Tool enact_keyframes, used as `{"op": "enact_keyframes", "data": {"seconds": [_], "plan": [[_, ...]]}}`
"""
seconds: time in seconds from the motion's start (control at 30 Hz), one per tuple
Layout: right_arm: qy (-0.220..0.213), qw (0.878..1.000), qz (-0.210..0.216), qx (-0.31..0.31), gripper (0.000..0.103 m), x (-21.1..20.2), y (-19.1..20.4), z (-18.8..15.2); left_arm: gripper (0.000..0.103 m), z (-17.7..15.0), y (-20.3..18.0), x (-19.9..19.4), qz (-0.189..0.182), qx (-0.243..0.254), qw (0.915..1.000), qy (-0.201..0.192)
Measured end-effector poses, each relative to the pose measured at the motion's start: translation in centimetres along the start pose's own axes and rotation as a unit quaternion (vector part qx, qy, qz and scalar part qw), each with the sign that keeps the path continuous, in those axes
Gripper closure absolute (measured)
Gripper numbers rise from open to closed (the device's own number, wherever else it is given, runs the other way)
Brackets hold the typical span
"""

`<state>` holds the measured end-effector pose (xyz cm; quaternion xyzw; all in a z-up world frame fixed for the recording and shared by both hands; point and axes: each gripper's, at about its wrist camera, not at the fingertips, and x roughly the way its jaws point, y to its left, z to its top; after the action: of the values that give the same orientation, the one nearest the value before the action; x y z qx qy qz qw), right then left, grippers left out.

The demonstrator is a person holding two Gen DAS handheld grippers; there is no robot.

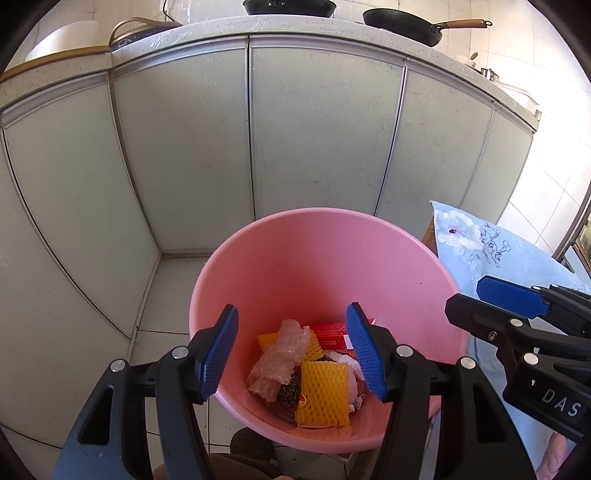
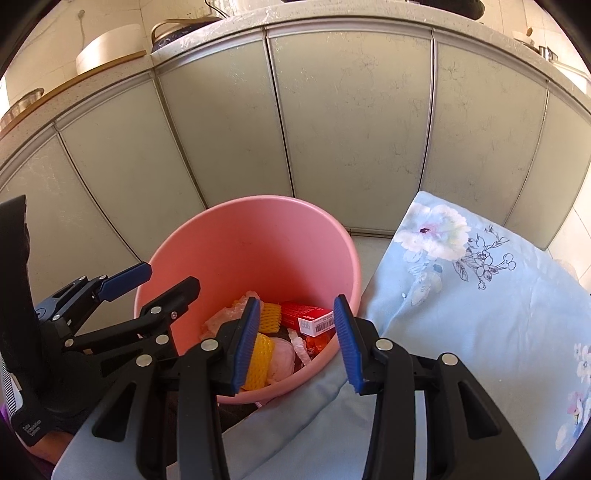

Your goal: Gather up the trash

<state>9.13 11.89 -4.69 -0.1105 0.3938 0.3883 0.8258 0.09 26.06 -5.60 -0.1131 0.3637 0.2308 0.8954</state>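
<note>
Kitchen floor, trash [image 1: 314, 373] below spread fingers [image 1: 221, 354]

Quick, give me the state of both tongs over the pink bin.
Left tongs: open, holding nothing, above the pink bin.
Right tongs: open, holding nothing, at the bin's near rim.

A home kitchen: pale cabinet doors [image 1: 321, 133] fill the middle of the frame under a speckled stone counter [image 1: 295, 27]; a dark frying pan [image 1: 406, 26] sits upper right, tiled floor [image 1: 173, 291] lower left.
</note>
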Motion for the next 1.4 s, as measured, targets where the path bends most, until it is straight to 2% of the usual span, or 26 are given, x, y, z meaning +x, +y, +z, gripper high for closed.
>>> {"op": "enact_keyframes", "data": {"seconds": [0.73, 0.87, 1.4], "plan": [[-0.016, 1.0, 0.004, 0.002, 0.052, -1.2, 0.2, -0.4, 0.043, -0.1, -0.2, -1.3, -0.004, -0.003, 1.0, -0.004], [-0.021, 1.0, 0.006, 0.004, 0.052, -1.6, 0.0, -0.6, 0.038, -0.1, -0.3, -1.7, -0.005, -0.006, 1.0, -0.005], [-0.065, 0.998, -0.002, -0.004, 0.051, -6.3, 0.0, -2.3, 0.037, -0.6, -1.8, -6.2, -0.017, 0.0, 0.9991, -0.038]]}}
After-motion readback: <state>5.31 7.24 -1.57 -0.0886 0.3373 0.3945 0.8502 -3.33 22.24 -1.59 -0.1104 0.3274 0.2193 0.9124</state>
